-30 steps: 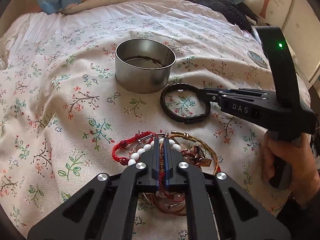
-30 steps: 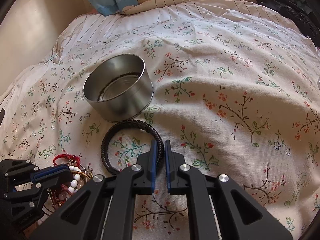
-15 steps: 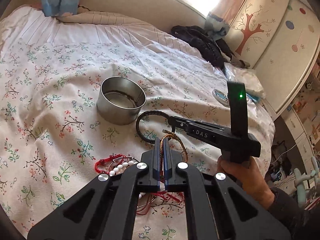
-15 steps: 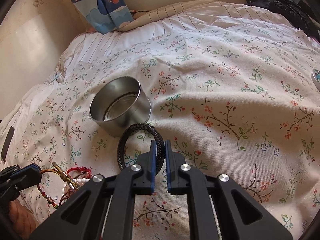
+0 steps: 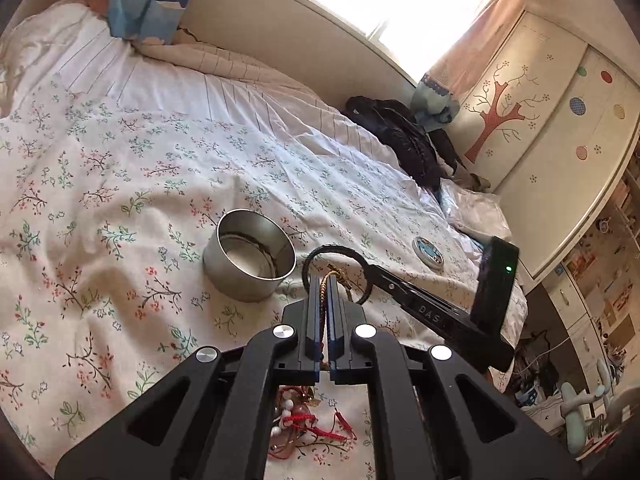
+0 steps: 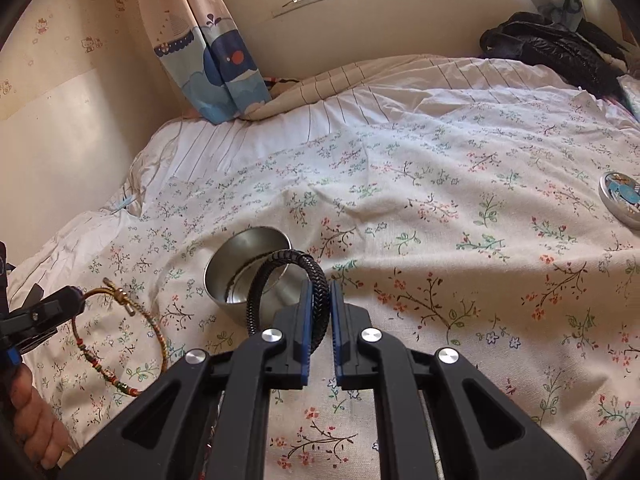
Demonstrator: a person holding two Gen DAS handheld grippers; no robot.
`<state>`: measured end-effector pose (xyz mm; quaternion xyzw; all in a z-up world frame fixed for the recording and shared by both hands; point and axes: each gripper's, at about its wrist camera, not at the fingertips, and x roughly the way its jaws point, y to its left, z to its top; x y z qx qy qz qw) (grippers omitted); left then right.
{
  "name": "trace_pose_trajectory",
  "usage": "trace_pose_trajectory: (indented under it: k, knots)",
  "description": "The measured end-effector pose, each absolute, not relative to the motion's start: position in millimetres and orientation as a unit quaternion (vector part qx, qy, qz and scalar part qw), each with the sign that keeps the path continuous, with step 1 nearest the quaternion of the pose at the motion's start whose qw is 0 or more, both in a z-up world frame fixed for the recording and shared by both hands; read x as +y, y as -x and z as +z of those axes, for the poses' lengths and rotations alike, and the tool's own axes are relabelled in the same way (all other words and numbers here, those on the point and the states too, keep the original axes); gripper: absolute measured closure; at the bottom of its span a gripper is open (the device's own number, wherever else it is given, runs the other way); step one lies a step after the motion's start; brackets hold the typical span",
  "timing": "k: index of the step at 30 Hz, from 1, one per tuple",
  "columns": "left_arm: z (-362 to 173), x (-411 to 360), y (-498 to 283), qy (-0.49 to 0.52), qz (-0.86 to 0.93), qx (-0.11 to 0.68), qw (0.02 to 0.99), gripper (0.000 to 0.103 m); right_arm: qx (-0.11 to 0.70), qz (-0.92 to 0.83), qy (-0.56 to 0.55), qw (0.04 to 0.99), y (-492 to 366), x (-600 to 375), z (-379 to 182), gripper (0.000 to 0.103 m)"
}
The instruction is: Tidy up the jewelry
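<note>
- Both claws loaded, clear of the bed (image 5: 120,184): you're mid-carry, the step is drop-off into the tin (image 5: 249,255).
- Left claw (image 5: 324,284): clamped on the gold cord bracelet (image 6: 116,336); most of its loop dangles free below the claw.
- Right claw (image 6: 320,292): clamped on the black braided bracelet (image 6: 288,280); loop sticks out to the left, toward the tin.
- Tin sits upright on the bed, just far-left of both claws. Something dark already lies along its bottom; can't tell what.
- Remaining pile (image 5: 308,424) (red cord, white beads) lies on the bed near you, under the left claw.
- Next, my read: bring one claw over the tin mouth, centre the loop inside the rim, then open.
- Go one at a time. The claws are close and the loops could snag each other.
- The cord swings, so let it settle before release.
</note>
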<state>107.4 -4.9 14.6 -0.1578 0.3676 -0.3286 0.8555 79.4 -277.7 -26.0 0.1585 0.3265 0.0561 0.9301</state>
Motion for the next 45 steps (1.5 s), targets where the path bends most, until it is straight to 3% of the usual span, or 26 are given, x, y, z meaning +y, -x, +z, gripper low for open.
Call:
trace_pose_trajectory:
  k: [7,22,26,28,29,30,34,35,36,37,38,45]
  knots:
    - [0.3,-24.2,-153.7,0.144,-0.293,0.378,0.866,0.1,0.278,0.025,-0.175,0.944,-78.2,-297.3,-11.4,0.093]
    - [-40.8,-49.8,-216.3,0.104,-0.196,0.412,0.884,0.1,0.282,0.076,-0.146,0.945,-114.1,-268.6,-10.5,0.093]
    - [-41.0,-40.1,-216.3,0.121,-0.192,0.41,0.883,0.098,0.319,0.068,-0.155,0.933,-113.6,-285.1,-21.6,0.093]
    - [-38.9,-36.9,-214.9,0.126,-0.195,0.408,0.883,0.095,0.344,0.035,-0.136,0.928,-109.5,-293.7,-33.1,0.076]
    - [-37.6,-36.2,-213.3,0.127,-0.195,0.405,0.884,0.093,0.359,0.02,-0.125,0.925,-109.9,-296.8,-40.8,0.052]
    - [-36.1,-35.4,-212.2,0.13,-0.196,0.403,0.884,0.091,0.373,0.013,-0.124,0.919,-111.2,-300.7,-49.0,0.046]
    - [-29.7,-31.9,-206.3,0.145,-0.202,0.398,0.883,0.084,0.434,-0.014,-0.085,0.897,-126.7,-298.2,-80.5,0.046]
    - [-28.0,-30.0,-204.2,0.15,-0.203,0.396,0.883,0.082,0.446,-0.01,-0.072,0.892,-130.9,-294.8,-87.8,0.053]
    - [-26.0,-28.1,-201.6,0.156,-0.203,0.395,0.883,0.078,0.455,-0.008,-0.057,0.889,-134.8,-290.8,-93.6,0.072]
    - [-24.4,-26.1,-198.8,0.16,-0.201,0.393,0.883,0.076,0.454,-0.008,-0.05,0.89,-135.5,-289.7,-94.7,0.078]
    - [-22.9,-23.9,-195.3,0.164,-0.198,0.39,0.884,0.072,0.445,-0.004,-0.057,0.893,-133.1,-291.9,-91.5,0.092]
    - [-14.7,-8.3,-172.4,0.165,-0.145,0.368,0.903,0.059,0.364,0.021,-0.134,0.921,-114.4,-299.2,-42.6,0.093]
